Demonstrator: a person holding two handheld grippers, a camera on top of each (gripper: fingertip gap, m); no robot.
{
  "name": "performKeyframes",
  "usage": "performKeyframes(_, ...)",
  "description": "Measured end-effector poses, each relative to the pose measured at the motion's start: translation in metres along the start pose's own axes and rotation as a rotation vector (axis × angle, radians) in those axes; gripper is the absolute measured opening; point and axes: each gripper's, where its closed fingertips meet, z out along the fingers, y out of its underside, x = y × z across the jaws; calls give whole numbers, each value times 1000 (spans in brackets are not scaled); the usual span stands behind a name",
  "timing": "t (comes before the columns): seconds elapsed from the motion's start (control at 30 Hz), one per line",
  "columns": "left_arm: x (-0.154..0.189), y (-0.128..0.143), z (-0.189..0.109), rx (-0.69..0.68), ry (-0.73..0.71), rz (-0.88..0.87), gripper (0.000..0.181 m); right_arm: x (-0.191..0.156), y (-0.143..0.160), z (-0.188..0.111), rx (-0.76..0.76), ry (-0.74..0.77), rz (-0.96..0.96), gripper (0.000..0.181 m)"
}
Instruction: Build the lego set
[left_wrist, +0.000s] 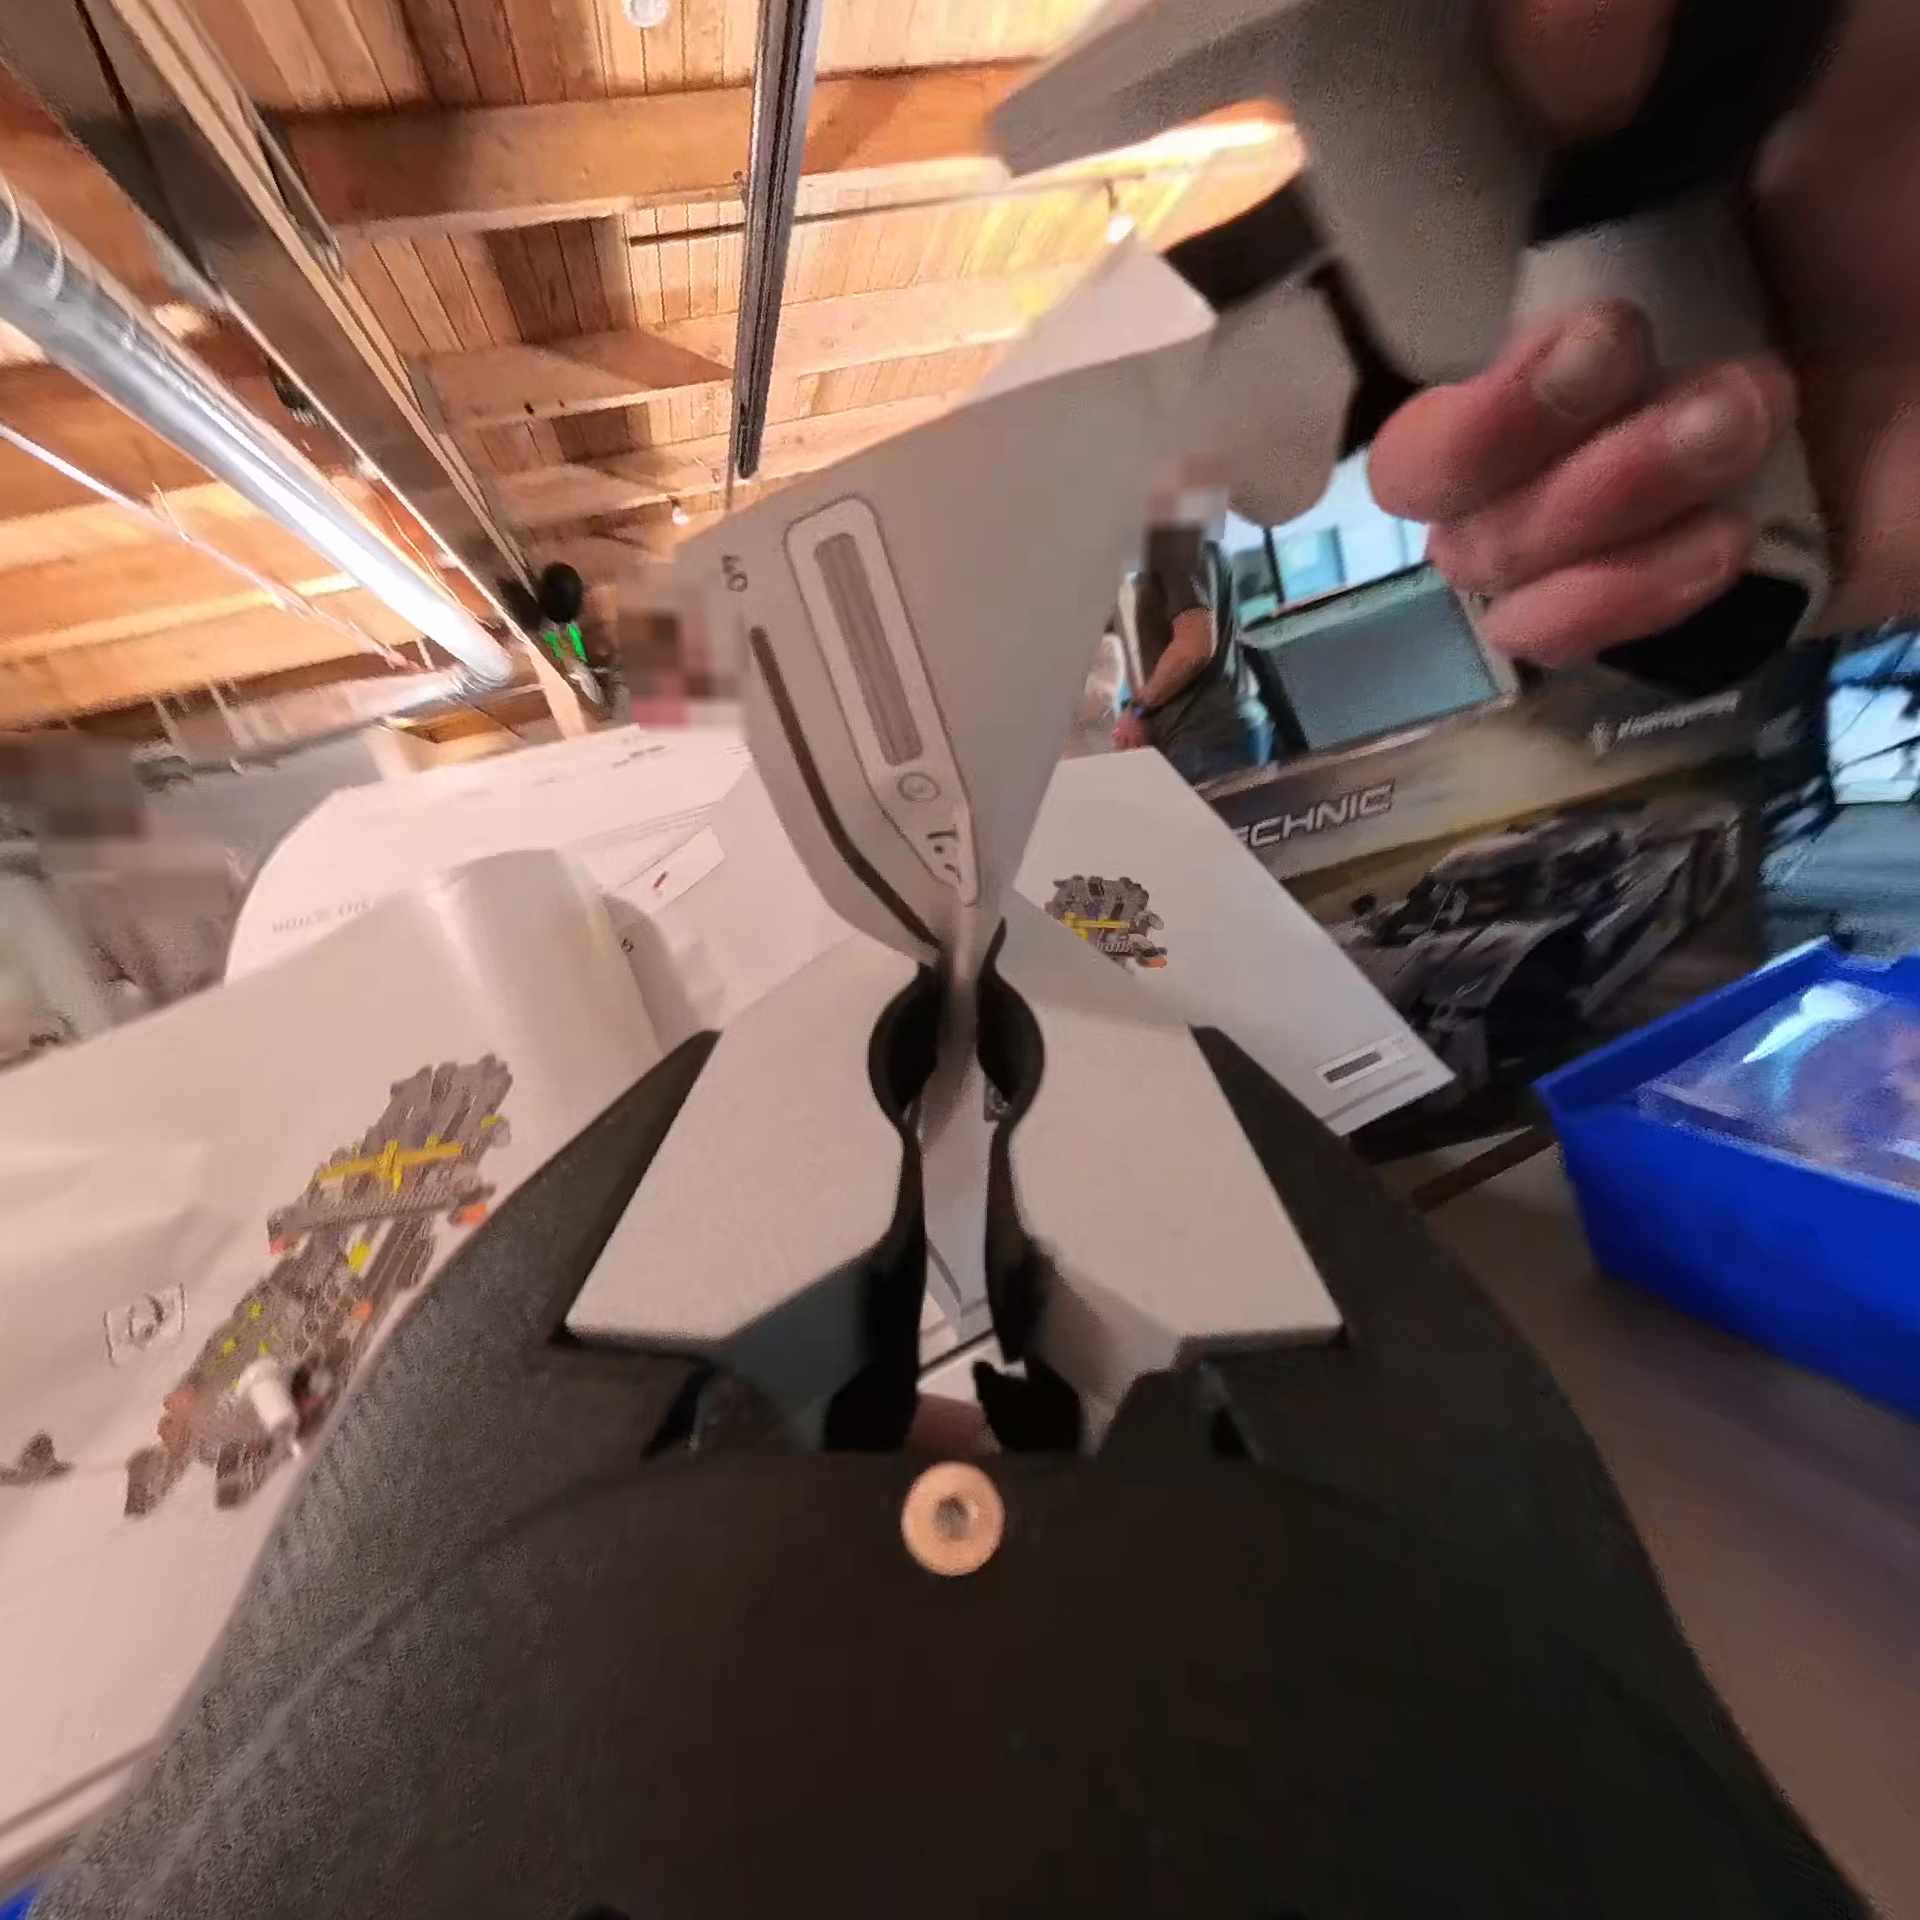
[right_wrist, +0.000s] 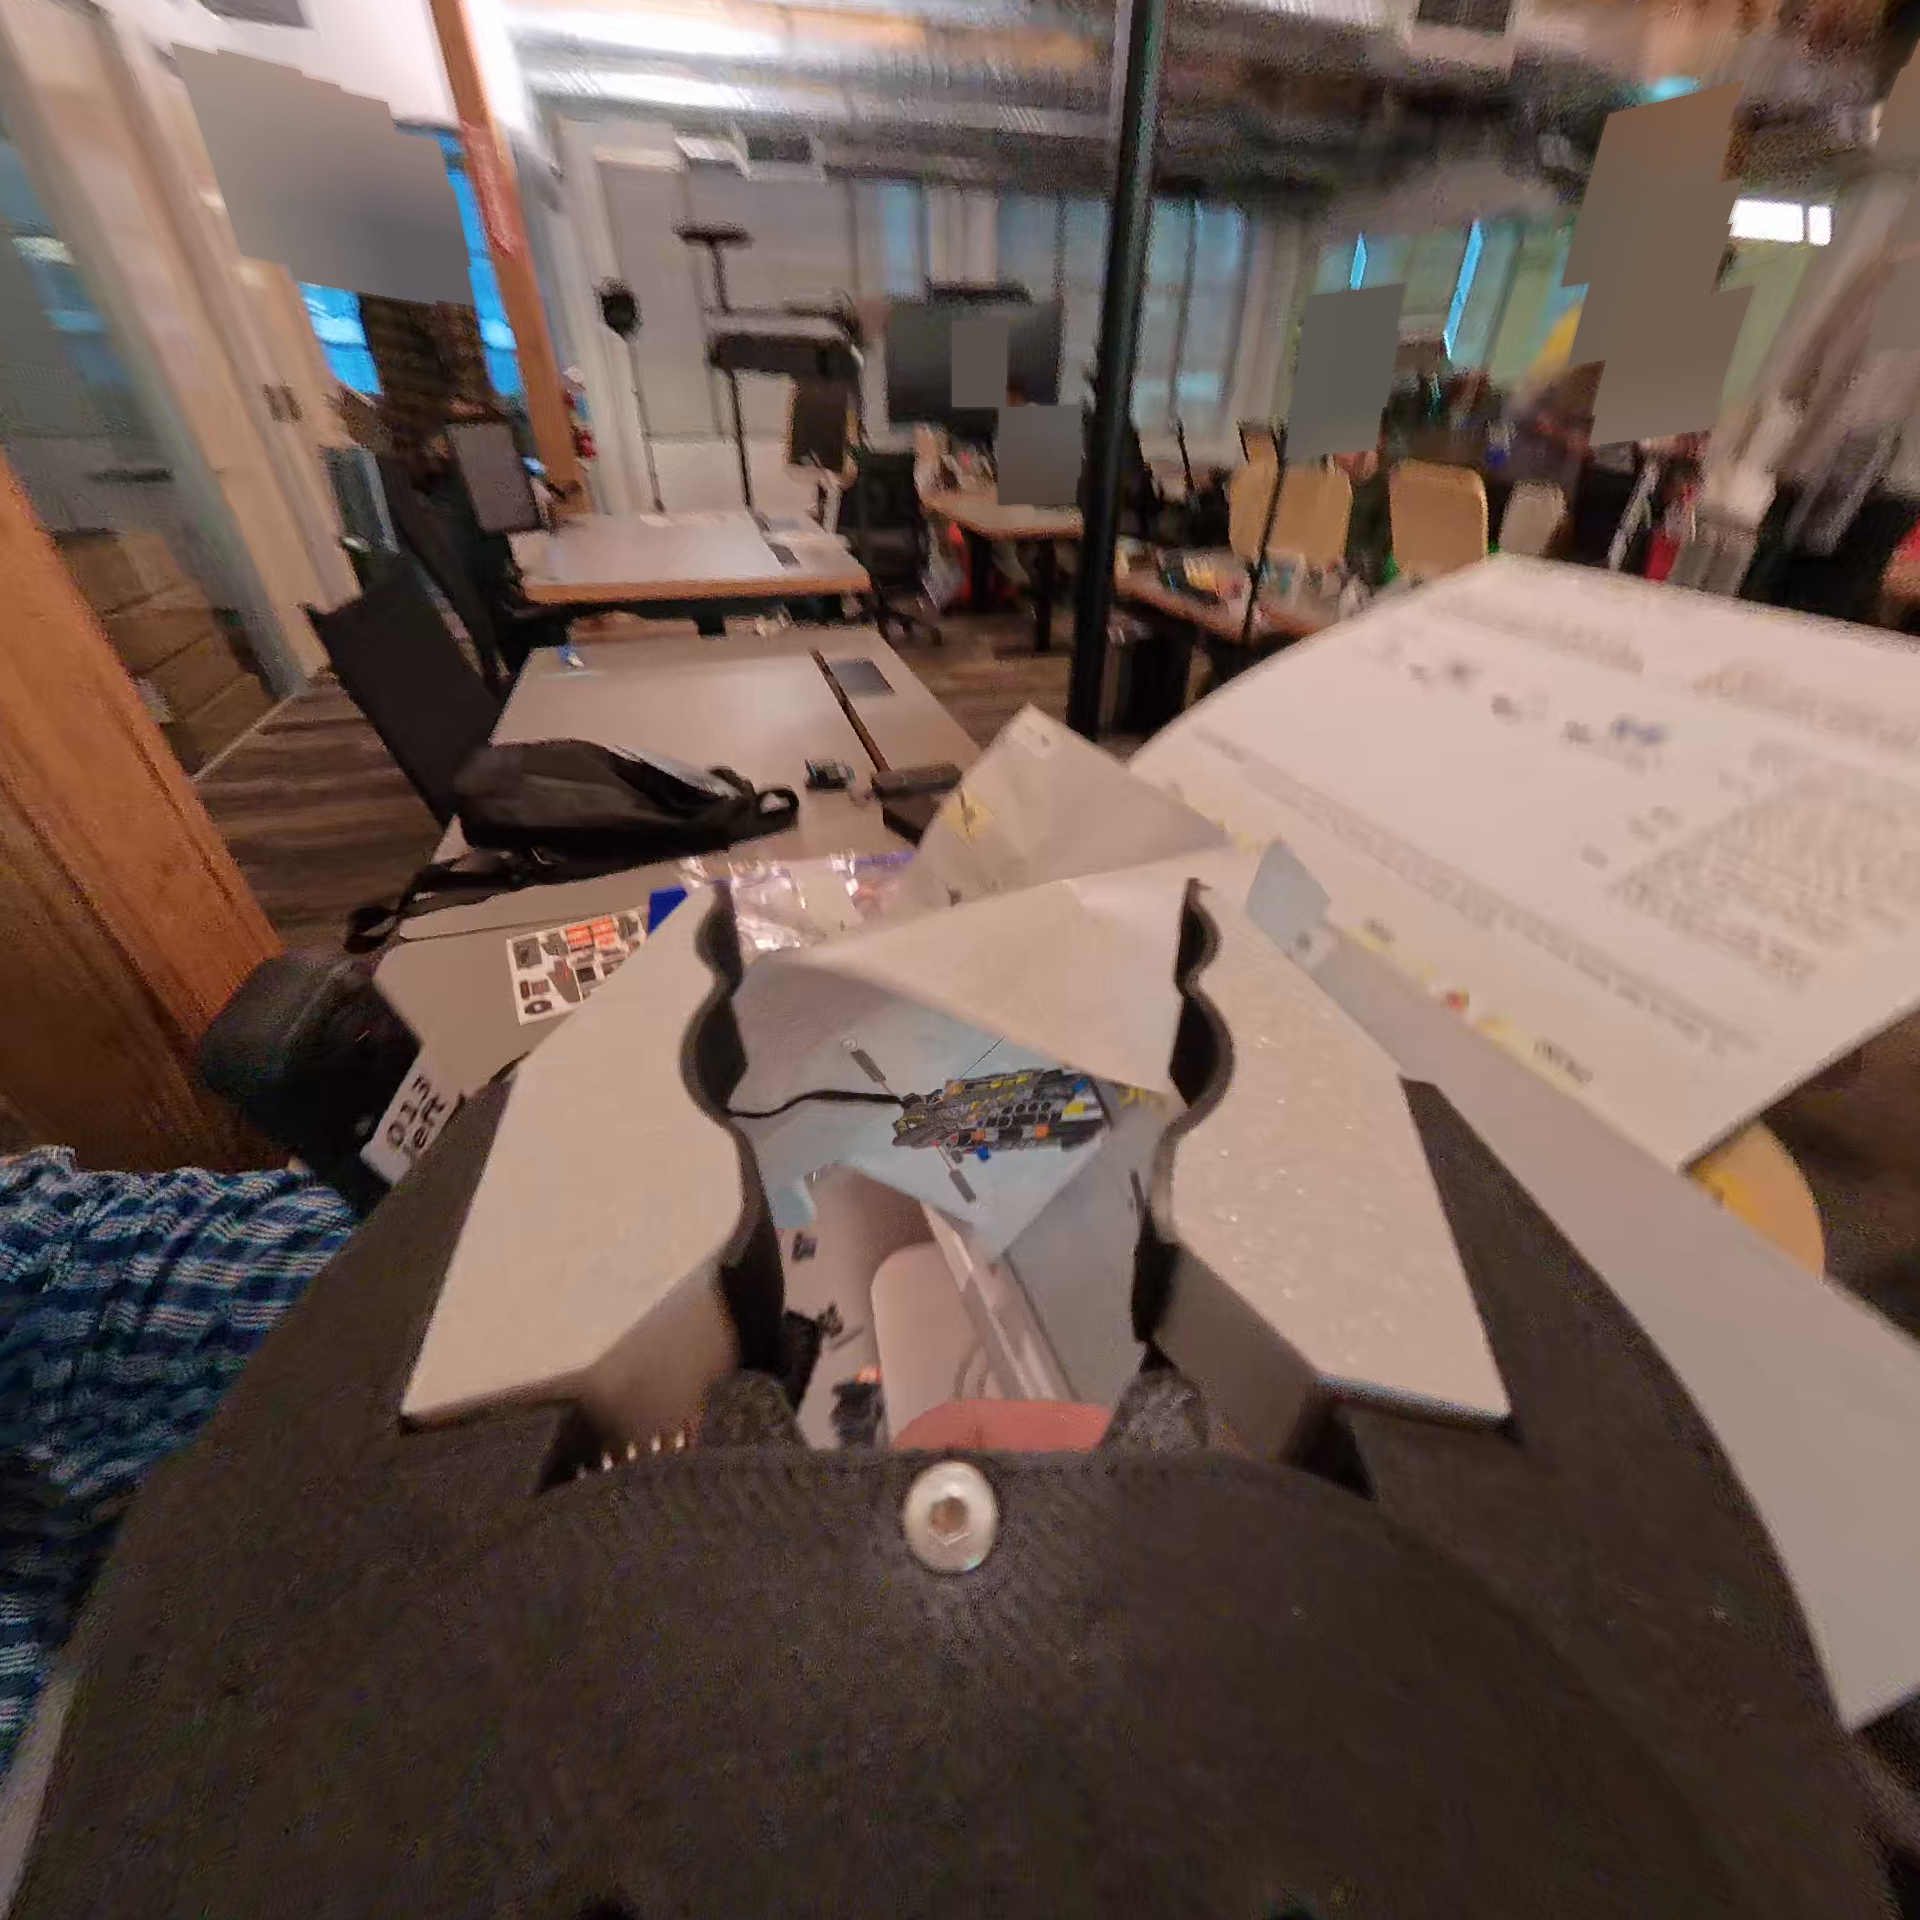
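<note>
One instruction booklet (left_wrist: 727, 935) here, lying open, and one of its pages (left_wrist: 914, 644) stands up out of it, pinched at the lower corner between the left gripper (left_wrist: 958, 997) fingers, which are closed tight on the paper. Right of the booklet sits one set box (left_wrist: 1538, 883) and one blue bin (left_wrist: 1745, 1164) with clear bags inside. Above the page, a hand (left_wrist: 1600, 488) grips the other tool. The right gripper (right_wrist: 956, 997) is spread wide, holding nothing; a folded-over page (right_wrist: 997, 977) of the booklet (right_wrist: 1558, 821) shows between its fingers, blocking the view ahead. A black backpack (right_wrist: 613, 790) lies beyond the booklet.
</note>
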Motion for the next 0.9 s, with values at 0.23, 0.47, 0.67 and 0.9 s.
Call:
performKeyframes(0.23, -39, -4, -27, 79, 104, -324, 0, 29, 7, 13, -185, 43, -425, 89)
performKeyframes(0.47, -64, 0, -44, 109, 135, -433, 0, 45, 20, 81, -375, 14, -718, 87)
performKeyframes(0.67, -72, 5, -50, 99, 169, -476, 0, 12, 14, 132, -367, -158, -825, 30)
performKeyframes(0.9, -80, 27, -62, -10, 233, -472, 39, 12, 8, 135, -383, -195, -845, 0)
